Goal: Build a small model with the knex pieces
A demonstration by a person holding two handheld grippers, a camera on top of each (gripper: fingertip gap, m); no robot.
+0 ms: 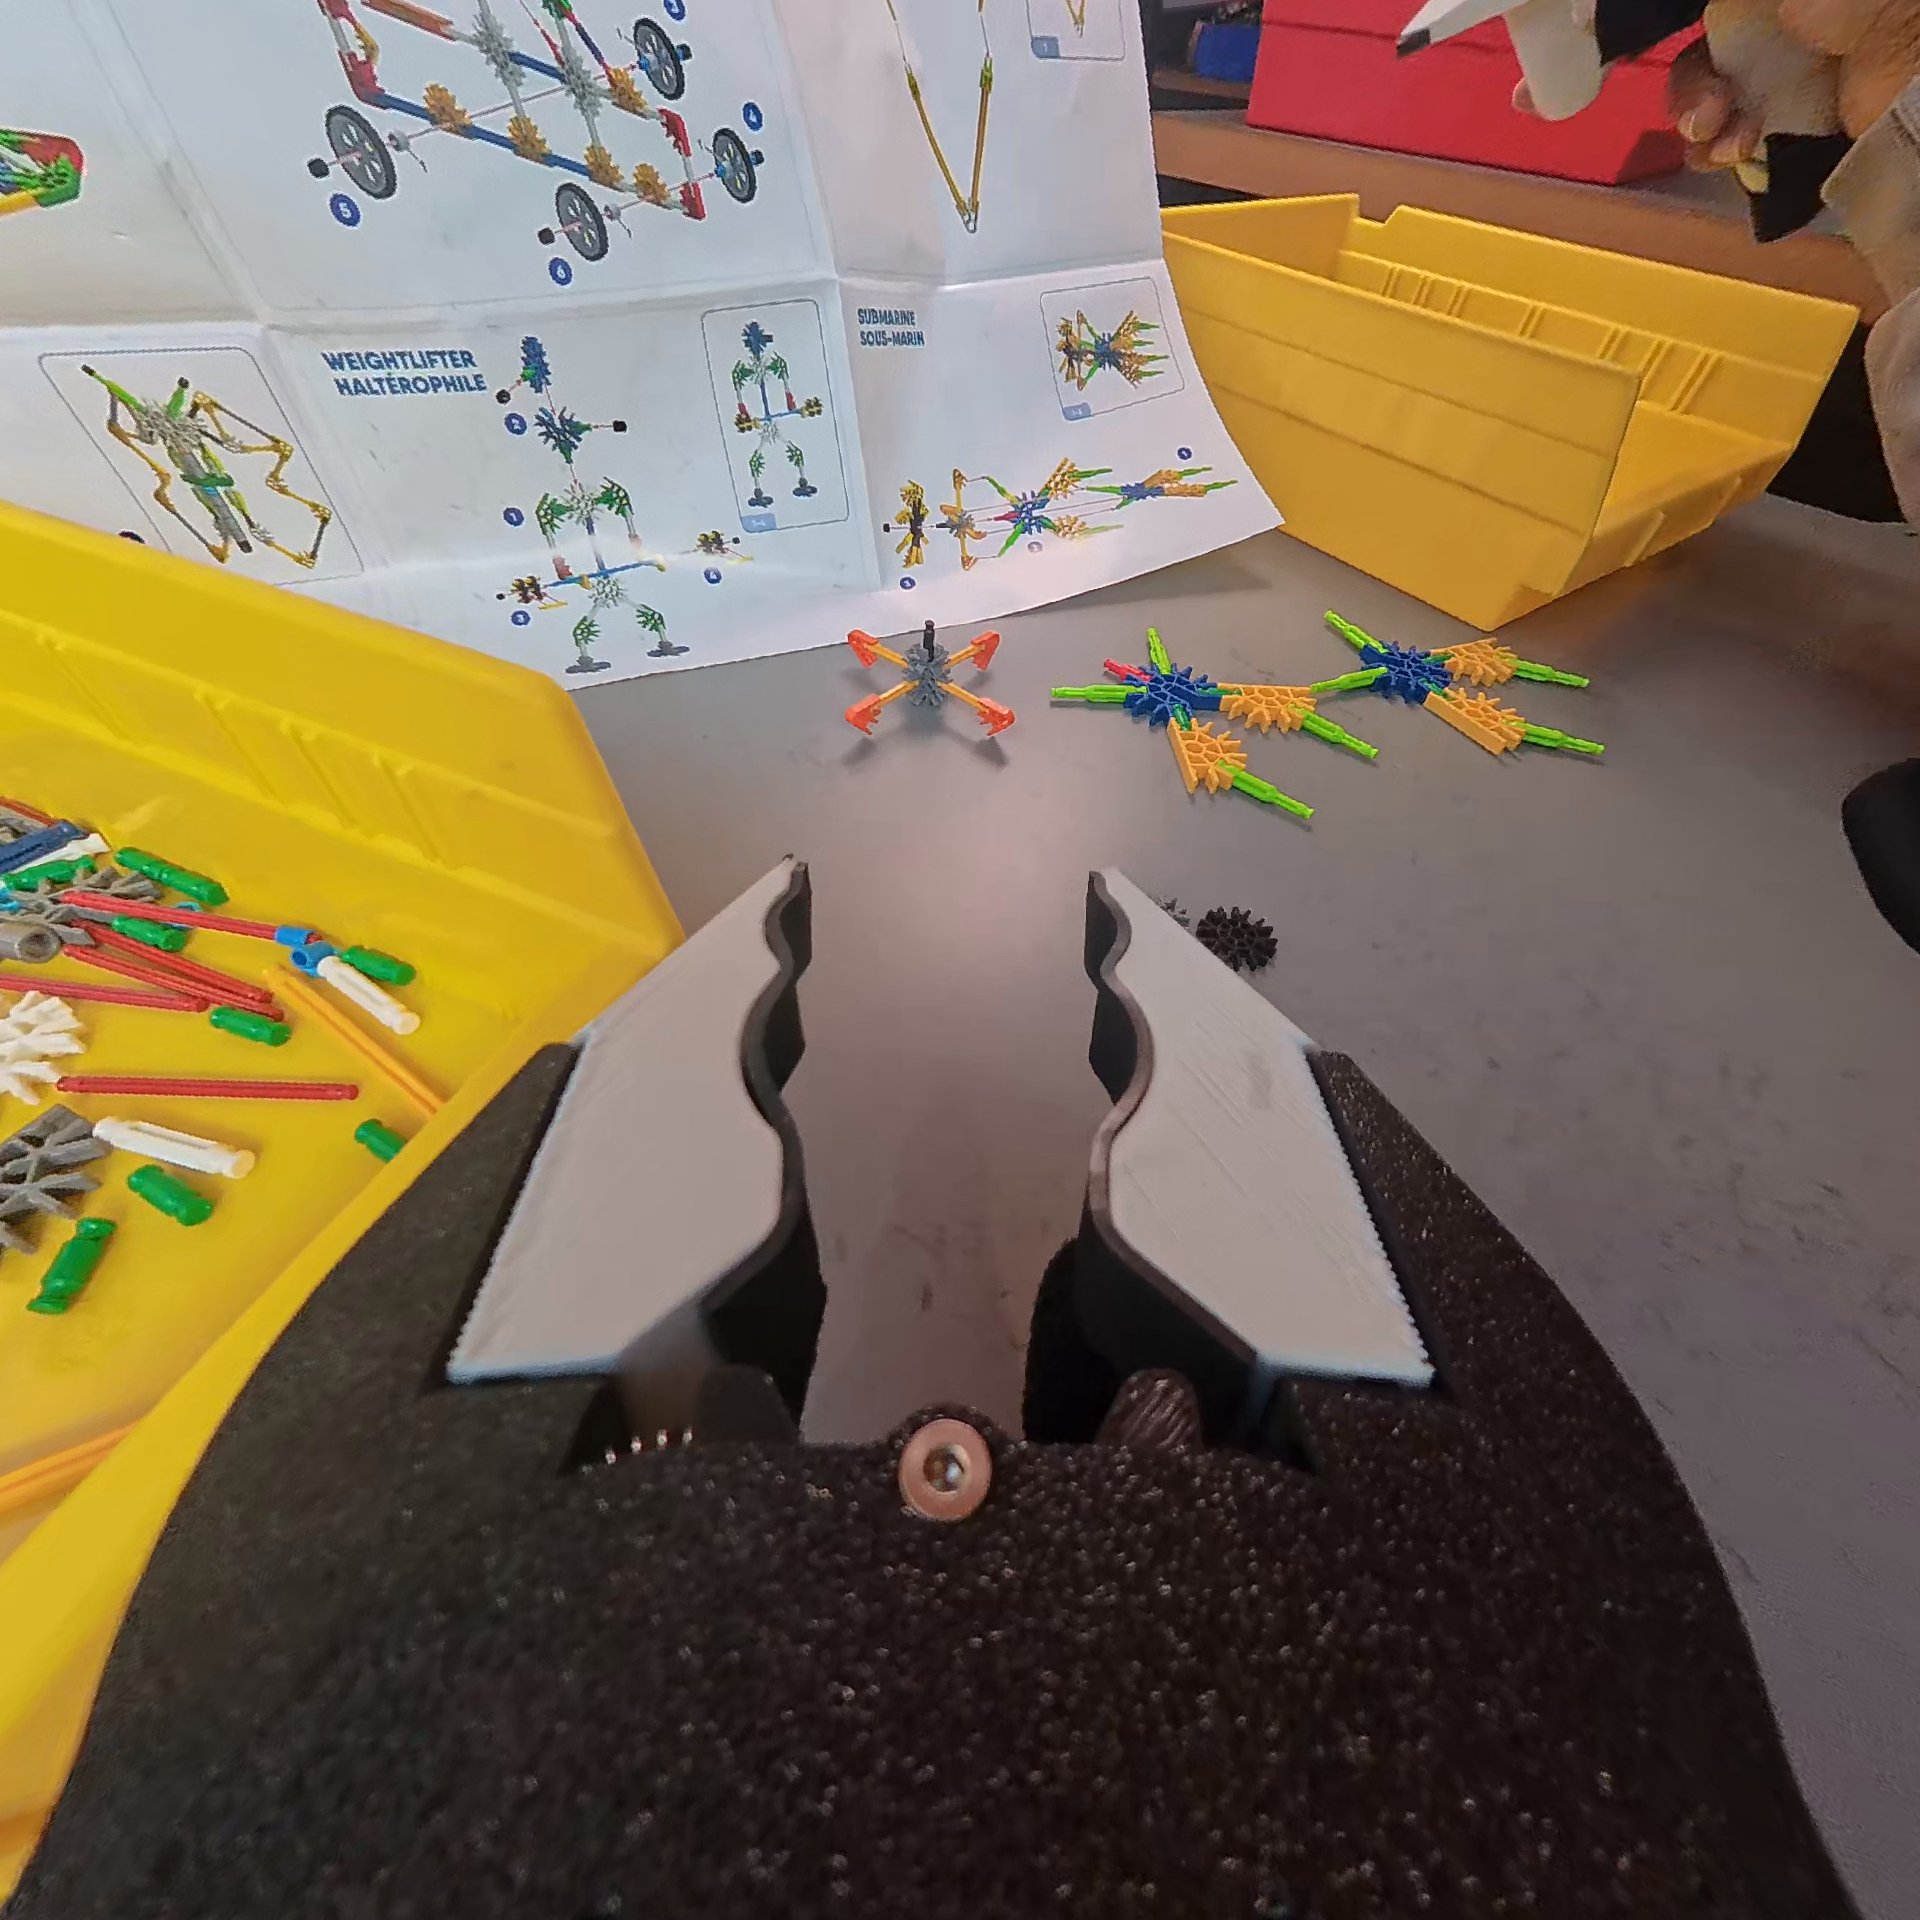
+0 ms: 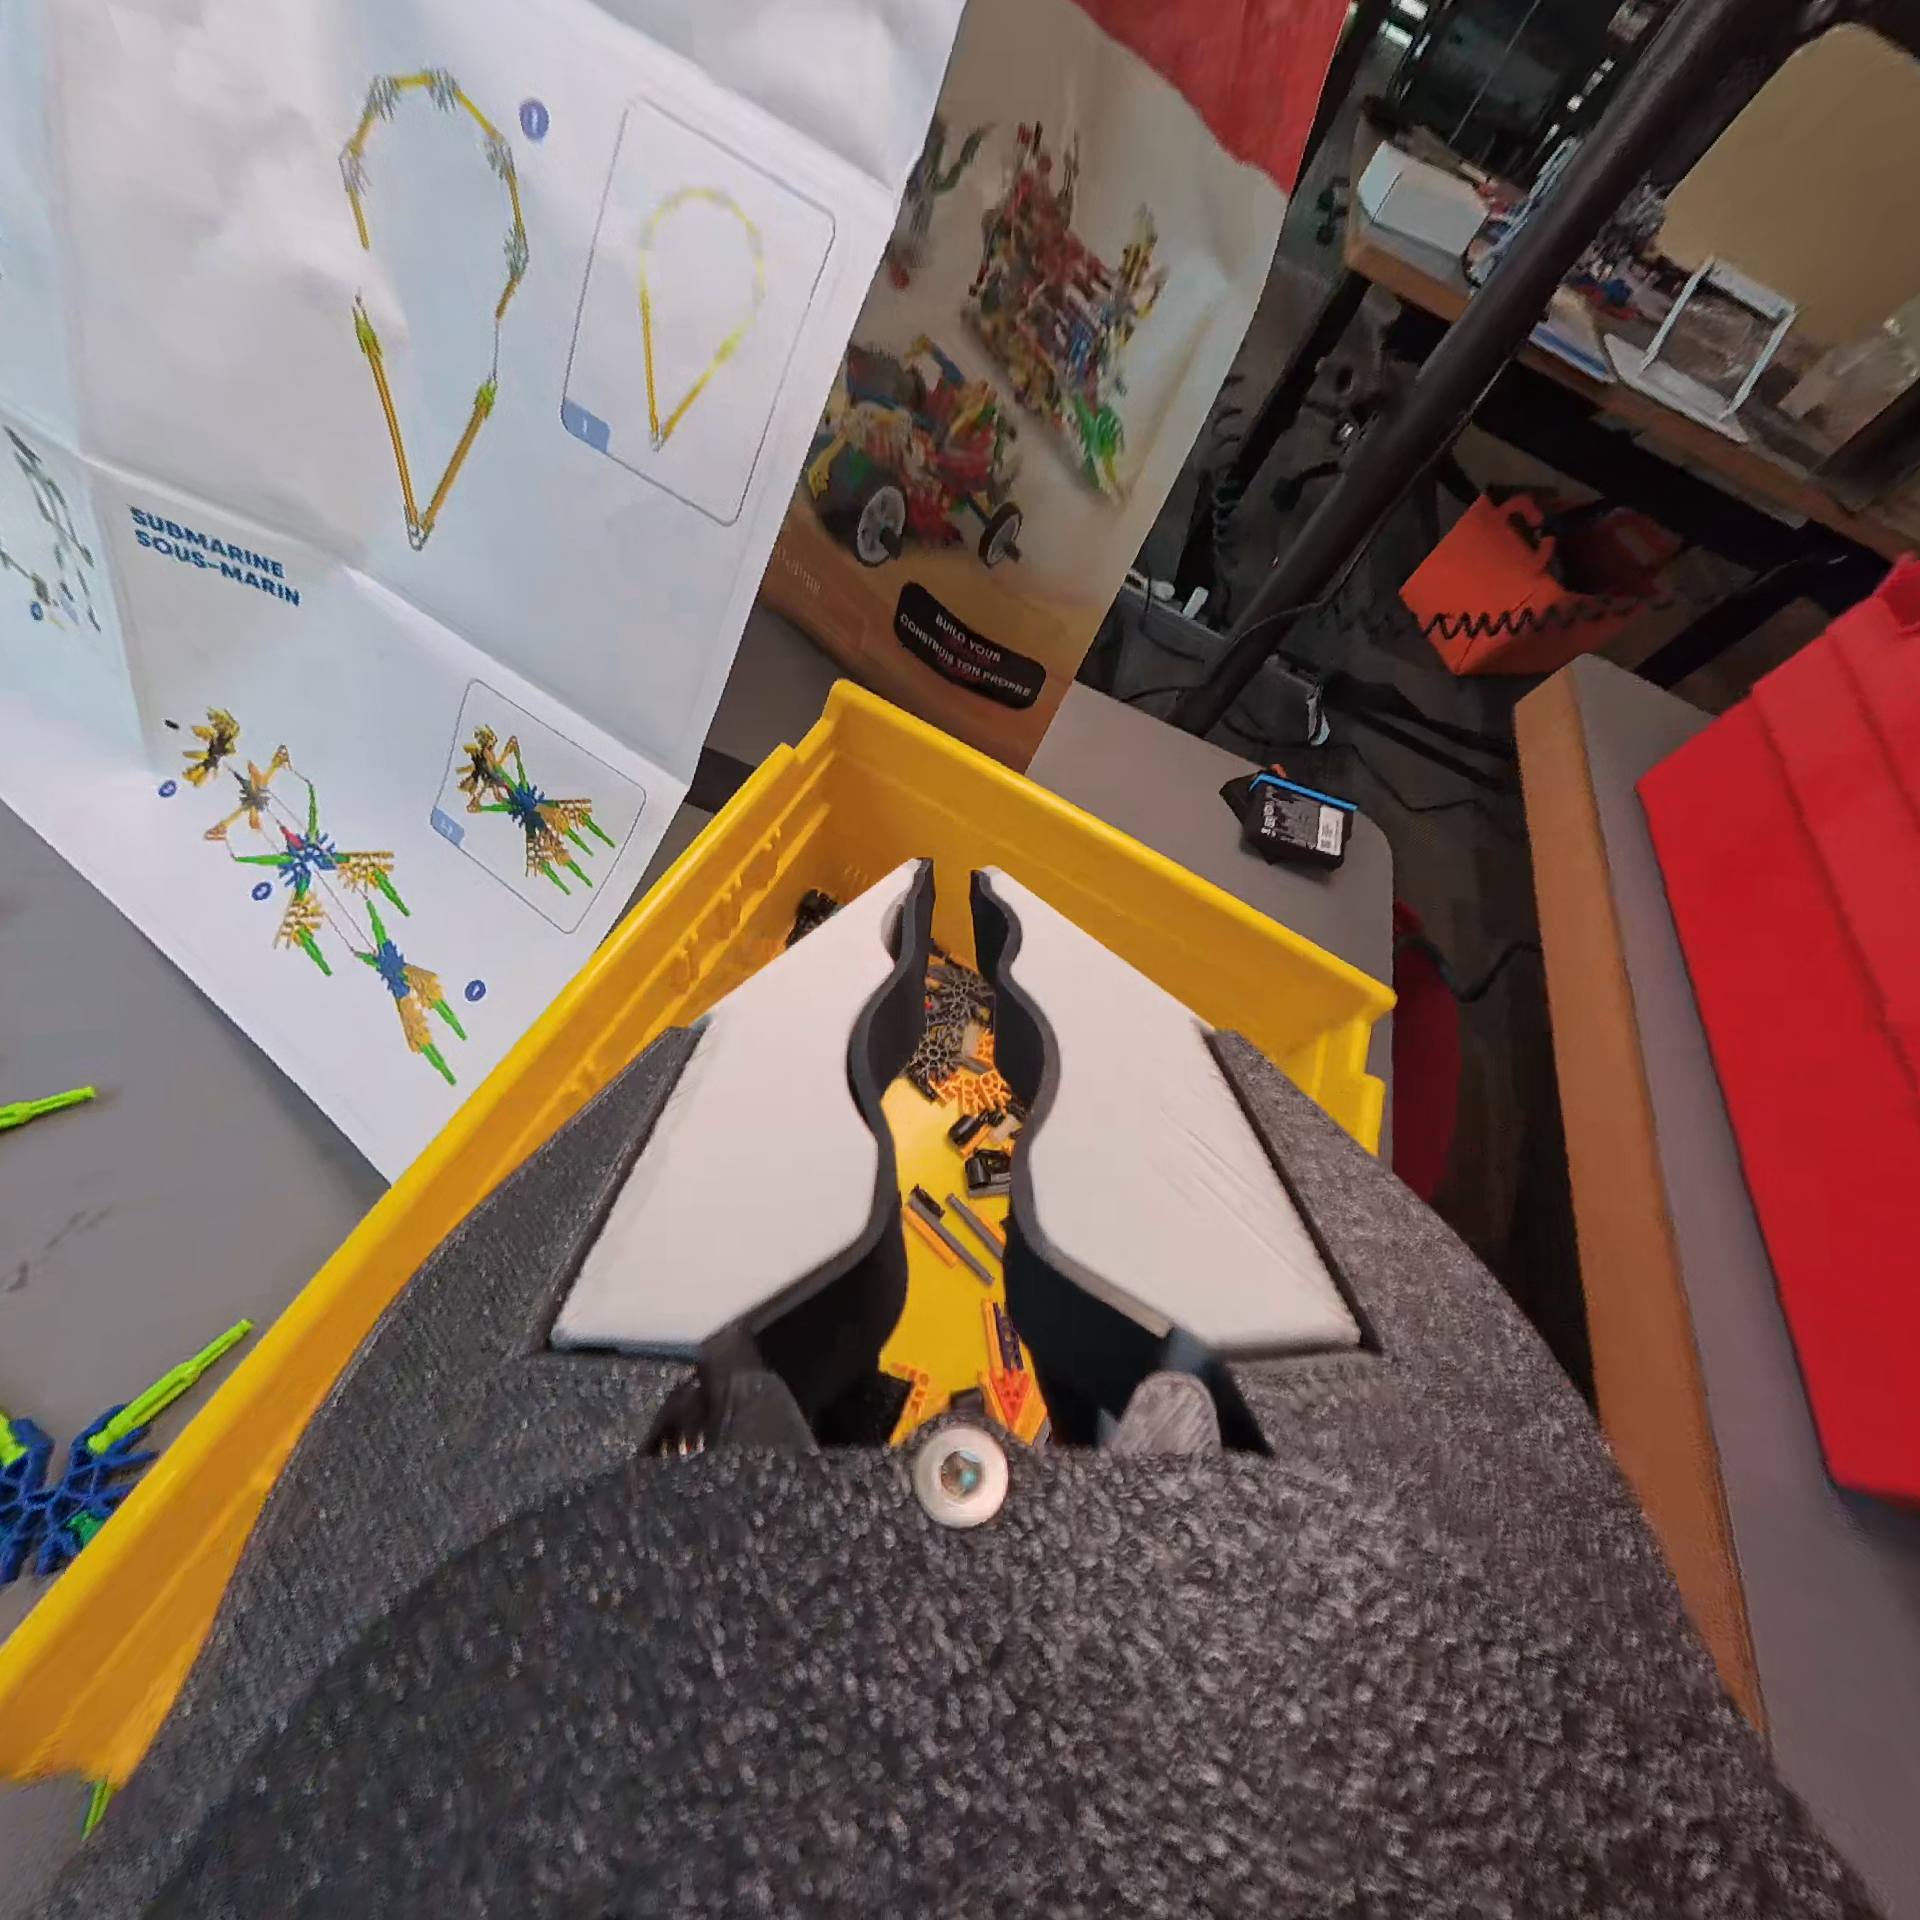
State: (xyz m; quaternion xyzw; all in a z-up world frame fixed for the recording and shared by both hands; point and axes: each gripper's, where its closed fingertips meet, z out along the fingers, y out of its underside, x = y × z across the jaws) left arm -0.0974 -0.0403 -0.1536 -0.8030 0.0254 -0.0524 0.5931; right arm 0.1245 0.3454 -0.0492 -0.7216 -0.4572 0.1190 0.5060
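Small black connector pieces (image 2: 961, 1023) lie in yellow bin (image 2: 1143, 862), right hand-held gripper (image 2: 951, 883) hung narrow and empty above; left hand-held gripper (image 1: 945, 883) held wide over desk (image 1: 1558, 1039); tips best lowered squarely.

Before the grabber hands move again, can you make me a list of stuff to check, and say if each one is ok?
1. Left gripper empty: ok, jaws wide apart over bare grey table, holding nothing.
2. Right gripper empty: ok, jaws a narrow gap apart, nothing between the tips.
3. Right gripper placed over the small-parts bin: ok, loose black and orange pieces show below it.
4. Built pieces safe on the table: ok, the orange-and-grey spinner and the two blue-yellow-green pieces lie apart from the left gripper.
5. Black gear beside the left gripper's right finger: cannot tell whether it touches.
6. Rod bin reachable: ok, just left of the left gripper.
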